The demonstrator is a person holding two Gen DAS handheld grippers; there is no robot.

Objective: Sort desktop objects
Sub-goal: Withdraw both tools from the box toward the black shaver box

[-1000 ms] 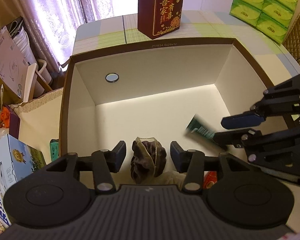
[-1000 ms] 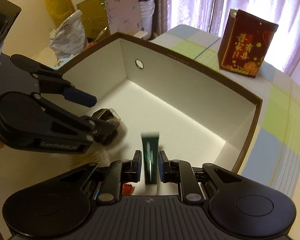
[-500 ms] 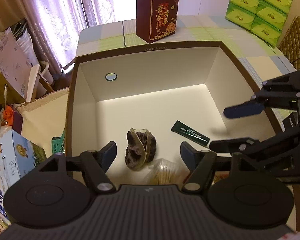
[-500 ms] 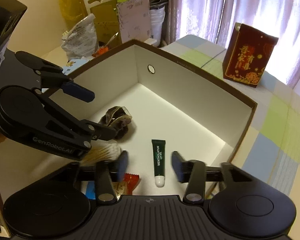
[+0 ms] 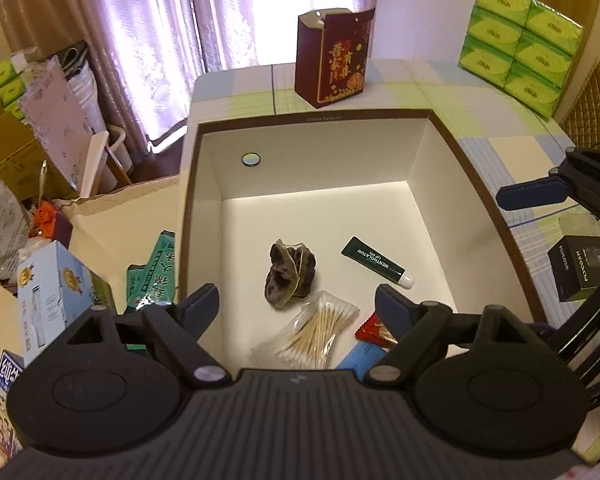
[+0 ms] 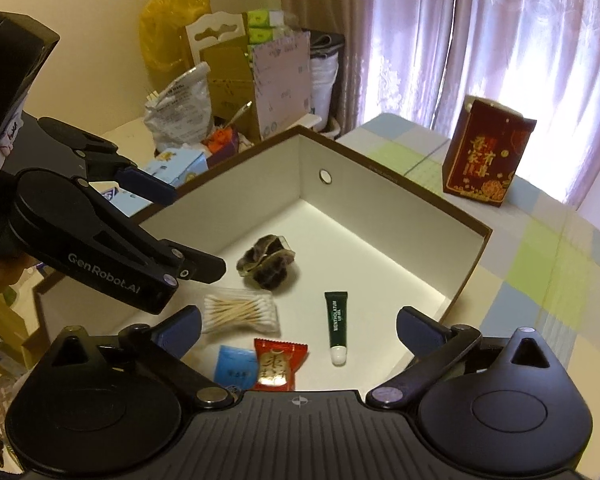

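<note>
both grippers hang with jaws spread wide and nothing between them; the left gripper sits level beside the right gripper, both tilted downward.

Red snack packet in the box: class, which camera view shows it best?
The right wrist view: the red snack packet lies almost fully visible there, printed face up. The left wrist view shows only a corner of it, behind the left gripper's finger.

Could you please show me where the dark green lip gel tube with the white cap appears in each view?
Left wrist: dark green lip gel tube lies right of centre on the box floor.
Right wrist: tube lies low, centre-right.
Shared landmark: crumpled brown pouch.
</note>
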